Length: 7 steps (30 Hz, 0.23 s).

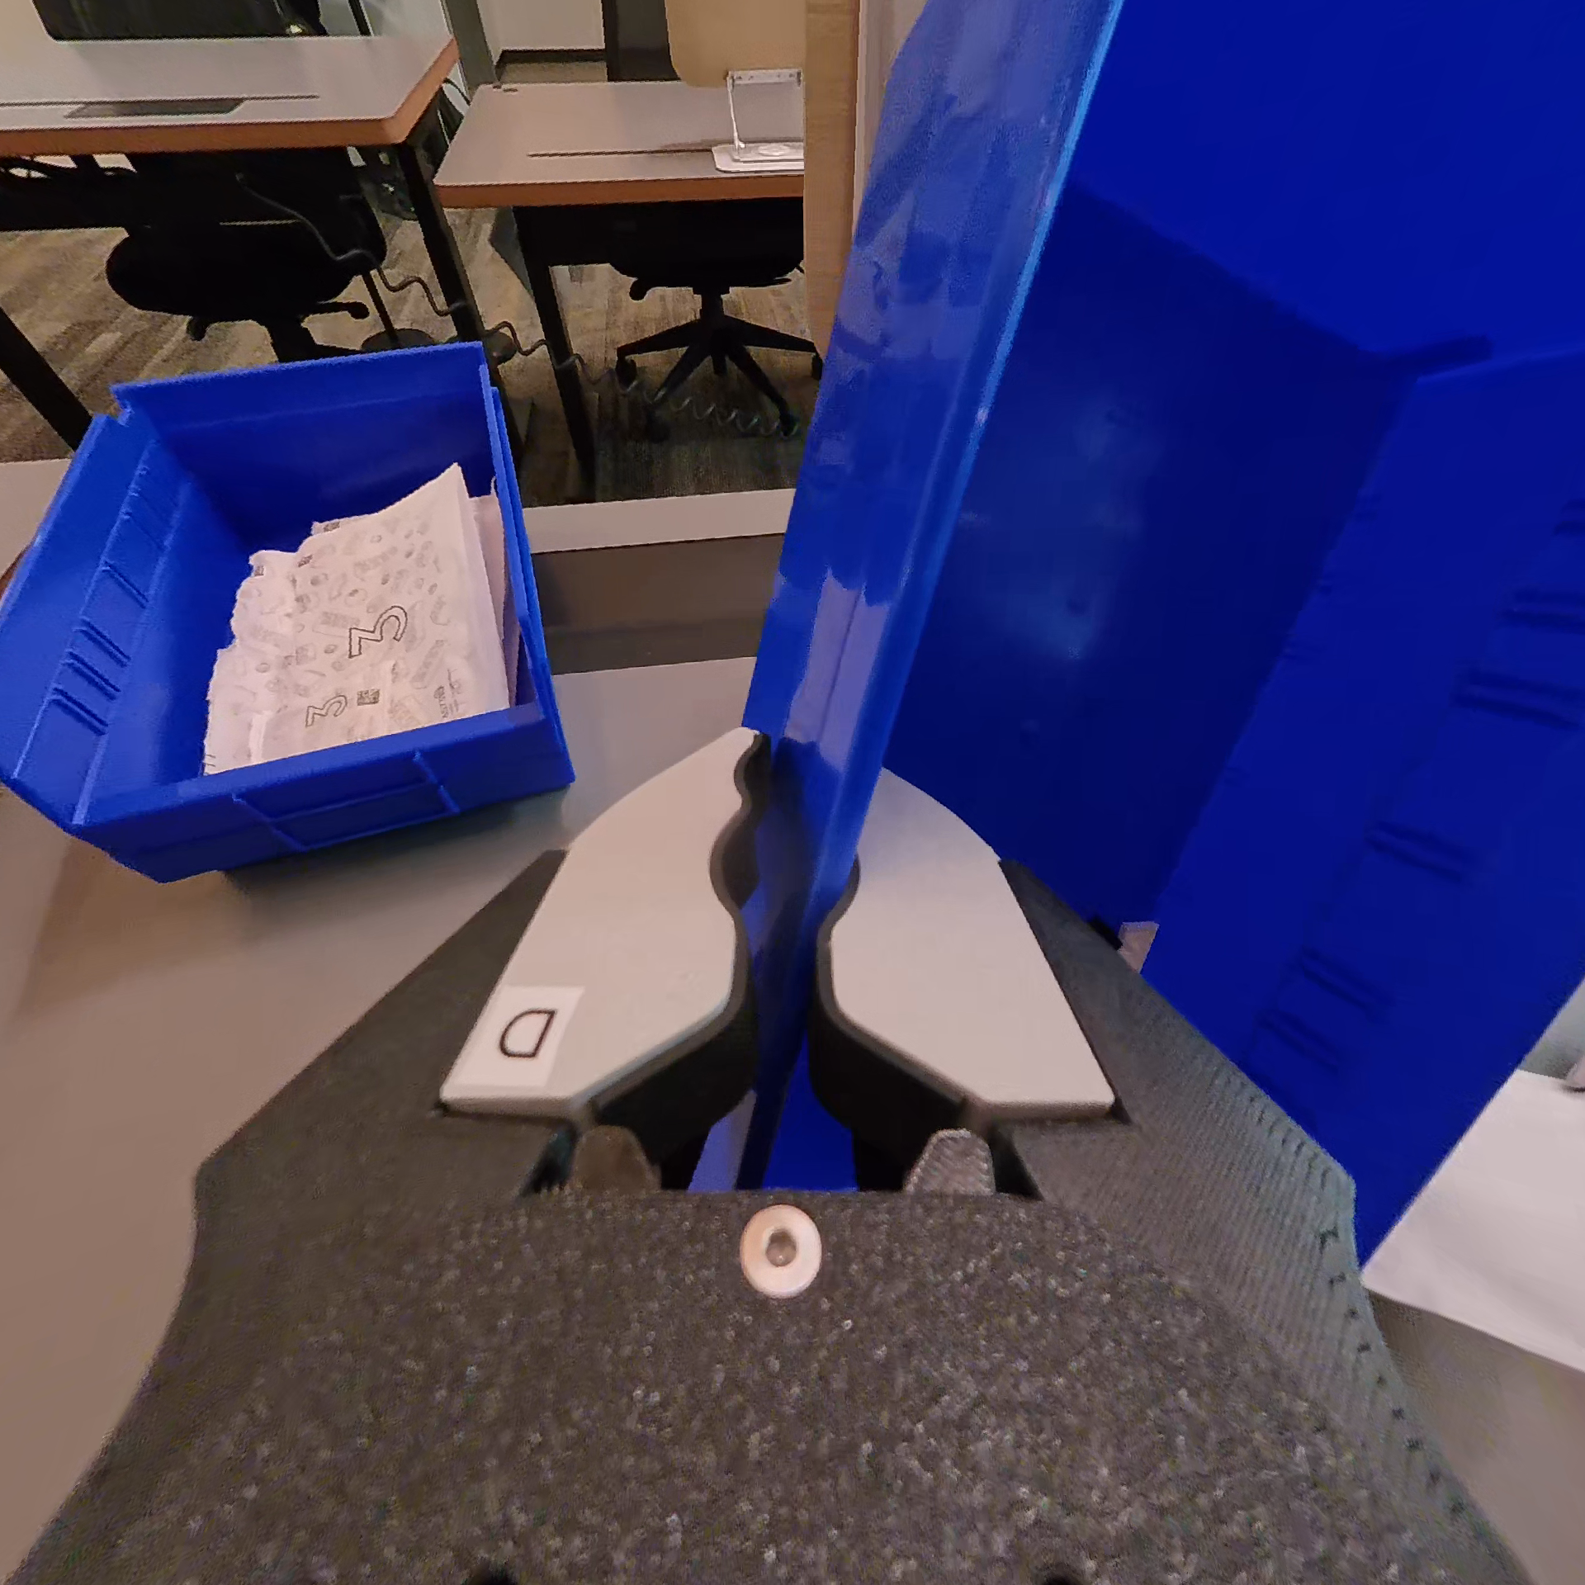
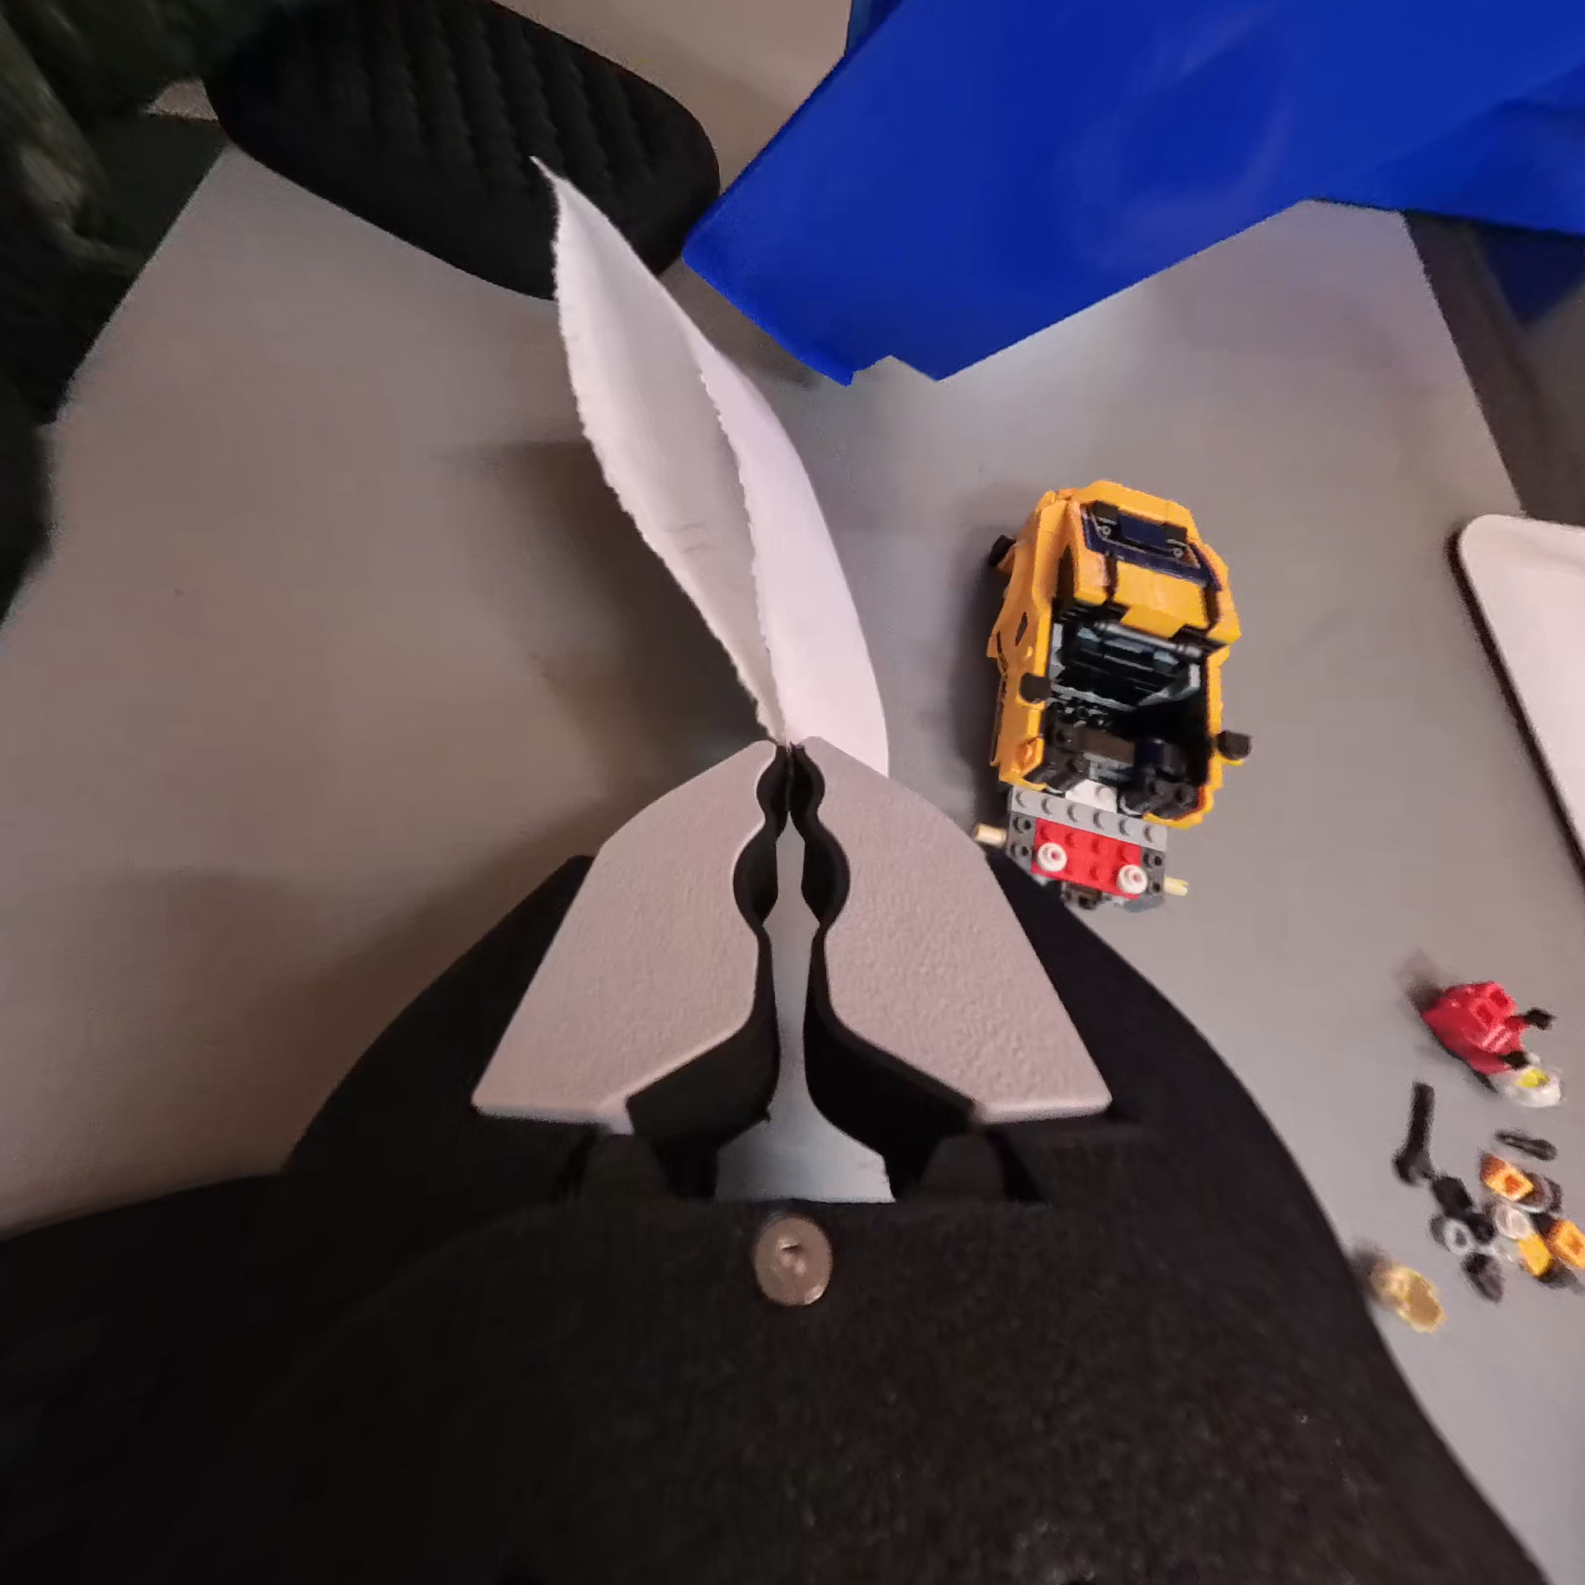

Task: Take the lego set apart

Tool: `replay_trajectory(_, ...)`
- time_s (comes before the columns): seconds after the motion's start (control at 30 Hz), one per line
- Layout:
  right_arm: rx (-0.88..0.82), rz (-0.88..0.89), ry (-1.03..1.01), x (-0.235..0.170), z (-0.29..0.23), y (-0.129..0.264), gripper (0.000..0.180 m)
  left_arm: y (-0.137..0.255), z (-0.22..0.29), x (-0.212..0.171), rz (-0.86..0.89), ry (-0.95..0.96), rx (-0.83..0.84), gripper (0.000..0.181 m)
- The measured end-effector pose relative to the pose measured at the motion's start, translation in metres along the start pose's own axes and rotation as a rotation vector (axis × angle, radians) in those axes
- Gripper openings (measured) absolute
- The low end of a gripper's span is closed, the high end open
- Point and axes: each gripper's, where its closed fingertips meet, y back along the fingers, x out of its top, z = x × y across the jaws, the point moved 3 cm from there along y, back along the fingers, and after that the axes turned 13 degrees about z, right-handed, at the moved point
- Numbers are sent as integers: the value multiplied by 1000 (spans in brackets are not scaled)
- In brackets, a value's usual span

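A yellow lego car [image 2: 1115, 669] lies on the grey table, partly taken apart, with its grey and red base exposed at the near end. Several loose pieces [image 2: 1492, 1201] and a red chunk [image 2: 1479, 1025] lie to its right. My left gripper [image 1: 776, 755] is shut on the wall of a blue bin [image 1: 1158, 557] and holds it tipped up off the table. That bin also shows in the right wrist view [image 2: 1072, 171]. My right gripper [image 2: 791, 755] is shut on a torn white paper bag [image 2: 686, 463], held above the table left of the car.
A second blue bin [image 1: 283, 617] stands on the table at the left, holding printed white paper bags [image 1: 360, 635]. A white tray edge [image 2: 1535, 635] shows at the right. Desks and black office chairs [image 1: 703, 283] stand beyond the table. My right fingertips sit around 35 centimetres from my left ones. The red chunk [image 2: 1479, 1025] is about 20 centimetres from my right fingertips.
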Motion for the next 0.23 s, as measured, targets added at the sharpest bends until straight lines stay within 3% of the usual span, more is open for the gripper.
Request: replay_trajectory(0.23, 55, -92, -354, 14, -10, 10, 0, -2, 1, 0, 1, 22, -14, 8)
